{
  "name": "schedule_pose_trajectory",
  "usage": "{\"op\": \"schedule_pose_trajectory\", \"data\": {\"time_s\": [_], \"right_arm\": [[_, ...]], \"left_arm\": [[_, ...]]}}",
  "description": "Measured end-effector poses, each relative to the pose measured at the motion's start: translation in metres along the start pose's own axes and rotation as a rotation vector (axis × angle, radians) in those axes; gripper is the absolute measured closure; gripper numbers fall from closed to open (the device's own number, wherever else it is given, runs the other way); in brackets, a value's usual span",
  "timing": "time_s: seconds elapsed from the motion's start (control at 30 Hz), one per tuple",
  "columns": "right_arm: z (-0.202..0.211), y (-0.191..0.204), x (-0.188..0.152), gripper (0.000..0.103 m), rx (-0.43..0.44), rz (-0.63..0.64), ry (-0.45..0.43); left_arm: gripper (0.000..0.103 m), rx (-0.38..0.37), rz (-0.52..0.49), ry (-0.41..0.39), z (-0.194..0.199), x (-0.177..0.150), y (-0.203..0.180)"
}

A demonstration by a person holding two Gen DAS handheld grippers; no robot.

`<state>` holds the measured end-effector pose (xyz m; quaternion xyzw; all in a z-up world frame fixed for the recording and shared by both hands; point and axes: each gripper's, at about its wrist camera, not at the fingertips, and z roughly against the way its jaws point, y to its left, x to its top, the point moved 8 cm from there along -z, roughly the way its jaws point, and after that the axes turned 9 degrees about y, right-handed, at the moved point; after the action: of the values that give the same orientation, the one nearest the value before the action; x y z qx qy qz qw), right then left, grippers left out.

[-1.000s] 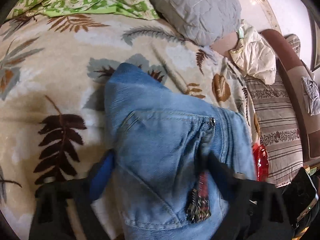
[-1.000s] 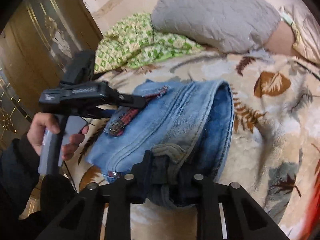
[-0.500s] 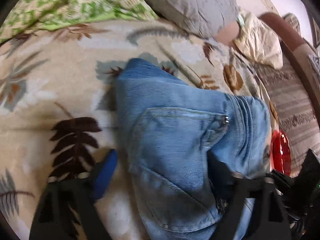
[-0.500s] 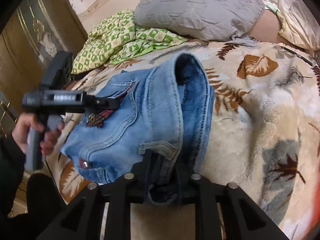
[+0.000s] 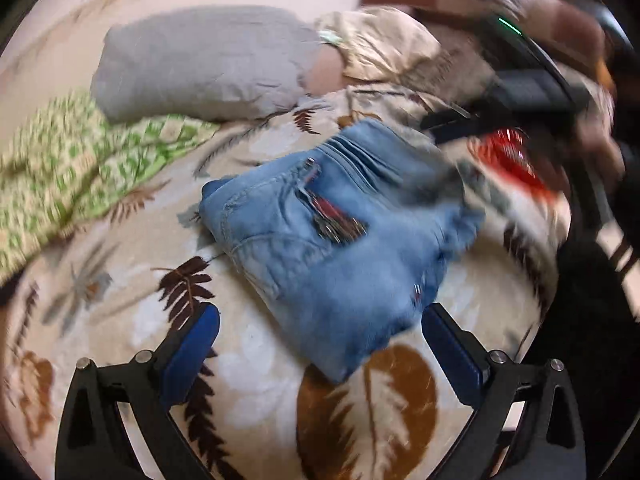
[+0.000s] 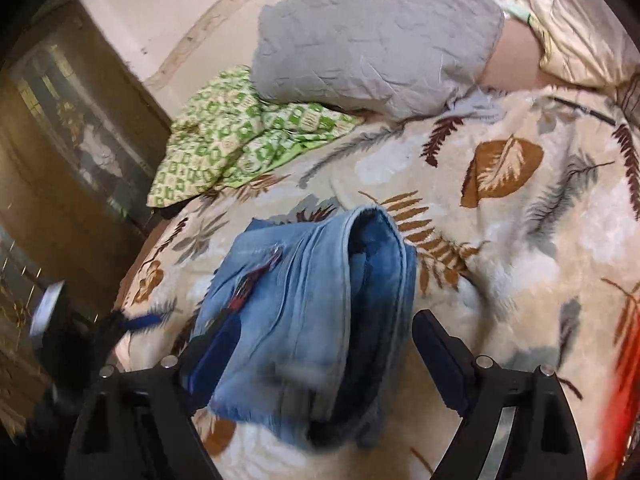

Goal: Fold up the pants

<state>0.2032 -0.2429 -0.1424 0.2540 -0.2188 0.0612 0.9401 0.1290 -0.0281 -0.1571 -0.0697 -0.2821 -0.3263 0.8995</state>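
Blue pants (image 5: pixel 340 236), one folded pair, lie on your leaf blanket (image 5: pixel 120 300). Your left gripper (image 5: pixel 320 344) and right gripper (image 6: pixel 316 356) are both wide open, holding nothing. One grey pillow (image 6: pixel 372 40) sits behind.

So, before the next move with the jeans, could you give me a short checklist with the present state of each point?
1. Left tongs open and off the cloth: ok, the blue pads stand wide apart with nothing between them.
2. Right tongs released: ok, open, though the jeans lie between the fingers.
3. Jeans folded into a compact bundle on the leaf-print blanket: ok.
4. Edges of the fold aligned: cannot tell, motion blur.
5. Gray pillow and green patterned cloth apart from the jeans: ok.
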Motion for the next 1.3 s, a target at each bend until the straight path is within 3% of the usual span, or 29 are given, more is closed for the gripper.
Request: {"op": "schedule_pose_trajectory", "data": {"time_s": [0.17,0.27,0.33,0.37,0.4,0.43,0.47,0.53,0.67,0.73,0.83,0.9,0.97,1.0,1.03,1.07,1.13,1.23,1.3], "right_arm": [[-0.030,0.006,0.026,0.014,-0.016,-0.022,0.085],[-0.047,0.005,0.038,0.014,-0.074,-0.027,0.123],[-0.057,0.003,0.044,0.014,-0.080,-0.045,0.139],[-0.060,0.001,0.046,0.015,-0.082,-0.057,0.142],[-0.062,-0.001,0.048,0.019,-0.086,-0.066,0.137],[-0.062,-0.003,0.050,0.039,-0.089,-0.072,0.130],[-0.065,-0.004,0.050,0.069,-0.083,-0.077,0.134],[-0.071,-0.004,0.047,0.087,-0.069,-0.067,0.164],[-0.076,-0.023,0.039,0.090,-0.182,-0.006,0.181],[-0.082,-0.040,0.033,0.090,-0.121,-0.082,0.195],[-0.084,-0.041,0.032,0.090,-0.131,-0.081,0.181],[-0.082,-0.035,0.034,0.087,-0.158,-0.056,0.178],[-0.075,-0.030,0.034,0.069,-0.138,-0.048,0.177],[-0.068,-0.030,0.033,0.059,-0.132,-0.056,0.178],[-0.059,-0.031,0.031,0.028,-0.125,-0.071,0.175],[-0.050,-0.031,0.029,0.014,-0.115,-0.084,0.164],[-0.028,-0.030,0.024,0.013,-0.059,-0.097,0.106],[-0.008,-0.030,0.008,0.009,-0.016,-0.108,0.102],[-0.001,-0.034,-0.006,0.008,0.001,-0.129,0.109]], "left_arm": [[0.004,0.103,-0.113,-0.038,-0.002,-0.012,-0.011],[0.029,0.203,-0.208,-0.026,-0.014,-0.010,-0.020],[0.051,0.219,-0.255,-0.002,-0.022,-0.012,-0.026],[0.056,0.226,-0.286,-0.002,-0.024,-0.012,-0.029],[0.062,0.228,-0.300,0.001,-0.025,-0.014,-0.032],[0.067,0.237,-0.312,0.002,-0.026,-0.015,-0.034],[0.069,0.238,-0.322,0.005,-0.026,-0.017,-0.036],[0.078,0.238,-0.324,0.015,-0.027,-0.020,-0.034],[0.085,0.200,-0.286,0.025,-0.028,-0.028,-0.027],[0.086,0.187,-0.270,0.031,-0.029,-0.028,-0.027],[0.086,0.186,-0.266,0.042,-0.030,-0.028,-0.027],[0.085,0.190,-0.262,0.044,-0.029,-0.029,-0.027],[0.075,0.178,-0.234,0.051,-0.025,-0.030,-0.026],[0.050,0.156,-0.208,0.061,-0.023,-0.031,-0.023],[0.022,0.125,-0.162,0.059,-0.016,-0.033,-0.021],[0.015,0.114,-0.127,0.033,-0.008,-0.033,-0.019],[0.010,0.077,-0.054,-0.031,0.012,-0.031,-0.014],[0.001,0.003,0.086,-0.045,0.028,-0.027,0.003],[0.000,-0.051,0.206,-0.060,0.032,-0.018,0.019]]}}
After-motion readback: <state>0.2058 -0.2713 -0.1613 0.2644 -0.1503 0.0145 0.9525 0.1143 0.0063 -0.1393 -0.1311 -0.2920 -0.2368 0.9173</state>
